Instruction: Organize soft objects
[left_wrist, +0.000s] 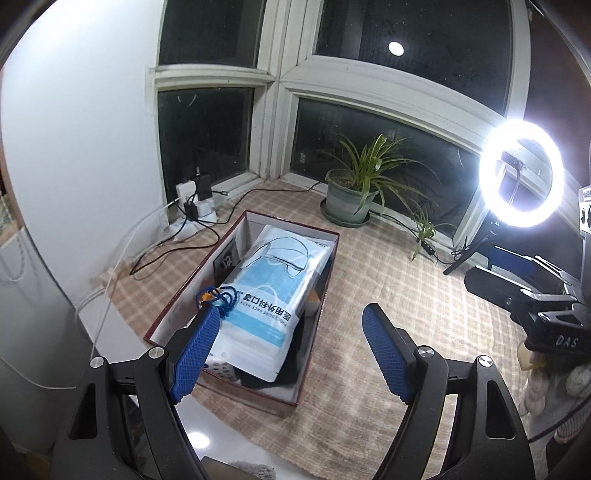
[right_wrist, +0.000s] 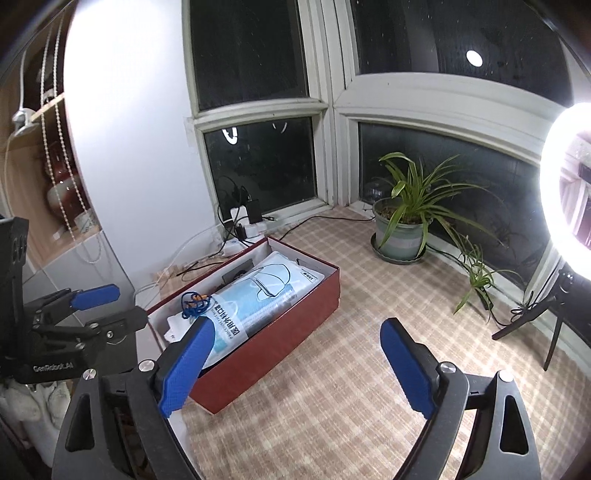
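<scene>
Inside red box (left_wrist: 173, 299), glossy blue-white mask pack (left_wrist: 273, 295), both grippers' jaws apart, empty.

From my station I count: one red box (right_wrist: 280, 343); one pack of face masks (left_wrist: 273, 291) in it; one blue cord bundle (left_wrist: 216, 297) on the pack; two potted plants, one large (left_wrist: 354, 184), one small (left_wrist: 424, 229); one ring light (left_wrist: 522, 173); two grippers, left (left_wrist: 291, 354) and right (right_wrist: 299, 369).

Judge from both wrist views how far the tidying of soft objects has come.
Done: the face mask pack and blue cord lie in the red box. In hand: nothing; left gripper and right gripper are open. Left: no loose soft objects visible on the checked cloth.
</scene>
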